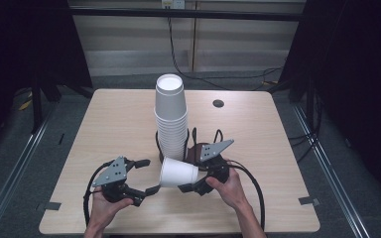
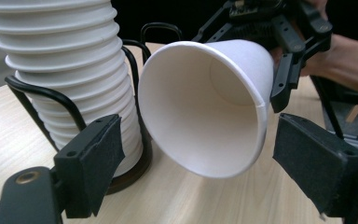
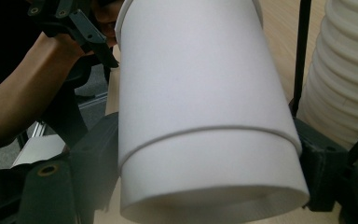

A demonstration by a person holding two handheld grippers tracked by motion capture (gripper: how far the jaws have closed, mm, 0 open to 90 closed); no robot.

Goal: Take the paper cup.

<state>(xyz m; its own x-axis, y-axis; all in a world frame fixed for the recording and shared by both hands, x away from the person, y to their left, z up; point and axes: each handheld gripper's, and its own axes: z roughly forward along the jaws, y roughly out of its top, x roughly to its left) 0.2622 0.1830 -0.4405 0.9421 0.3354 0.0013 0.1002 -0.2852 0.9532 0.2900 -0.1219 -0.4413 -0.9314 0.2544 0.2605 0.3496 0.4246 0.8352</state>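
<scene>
Paper cup point(image 1: 178, 172) lies on its side above the worktop point(image 1: 258, 134), long axis level, mouth toward the left tool point(image 1: 149, 176) and base clamped in the right tool point(image 1: 194, 171). Left tool's jaws stand wide on either side of the rim, apart from it. Both hands point(image 1: 230, 189) come low from the near edge. Just behind stands the cup stack point(image 1: 170, 116) in its black wire holder point(image 2: 32, 93).

The tall cup stack point(image 1: 170, 116) in its wire holder point(image 2: 37, 100) blocks the table's point(image 1: 109, 124) centre; both sides lie open.
</scene>
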